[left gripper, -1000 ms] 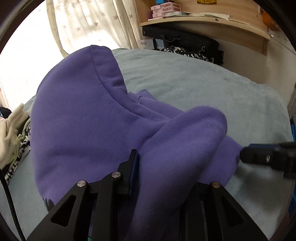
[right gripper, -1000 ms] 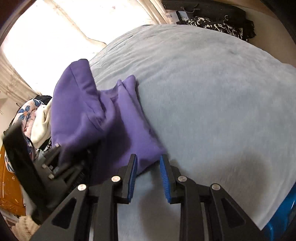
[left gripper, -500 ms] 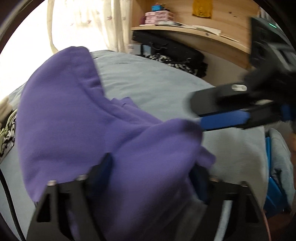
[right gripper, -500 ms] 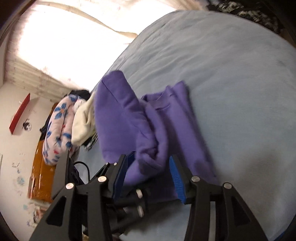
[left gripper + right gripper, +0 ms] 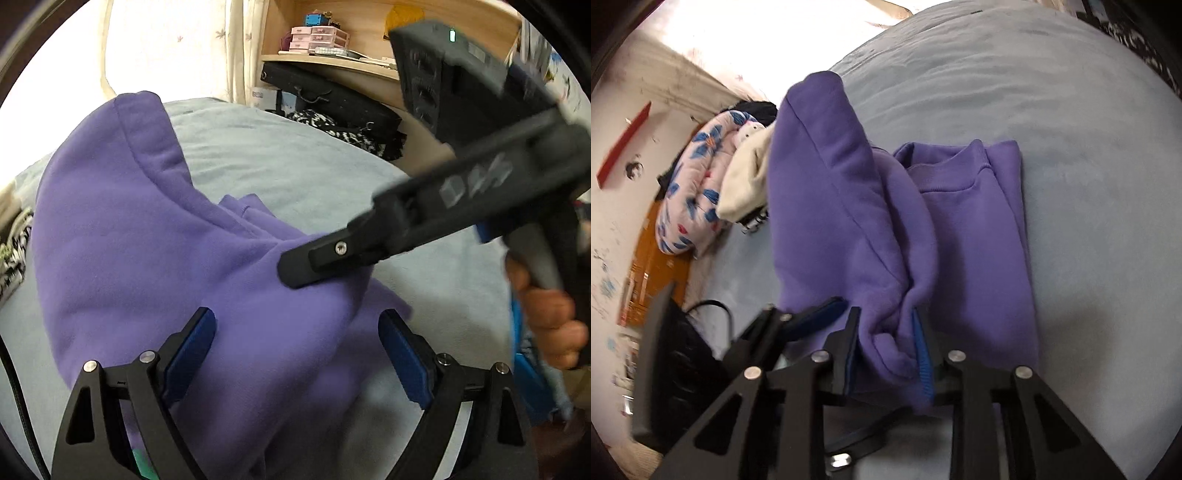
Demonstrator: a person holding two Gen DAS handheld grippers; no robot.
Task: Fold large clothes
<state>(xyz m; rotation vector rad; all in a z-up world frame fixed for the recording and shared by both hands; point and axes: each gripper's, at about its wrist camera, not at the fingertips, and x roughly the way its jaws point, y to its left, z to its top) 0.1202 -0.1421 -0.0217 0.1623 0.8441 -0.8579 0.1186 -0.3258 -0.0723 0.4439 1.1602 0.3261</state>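
A: Purple sweatshirt (image 5: 964, 229) lies part-folded on the grey bed (image 5: 1089, 129), w/ one flap raised.

B: We see right hand-held gripper (image 5: 886, 350) clamped on a fold (bunched); left hand-held gripper (image 5: 295, 354) spread wide, gripping nothing.

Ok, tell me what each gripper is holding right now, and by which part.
The right gripper pinches a bunched fold at the near edge of the purple sweatshirt. The left gripper holds nothing; its jaws stand open around the cloth.
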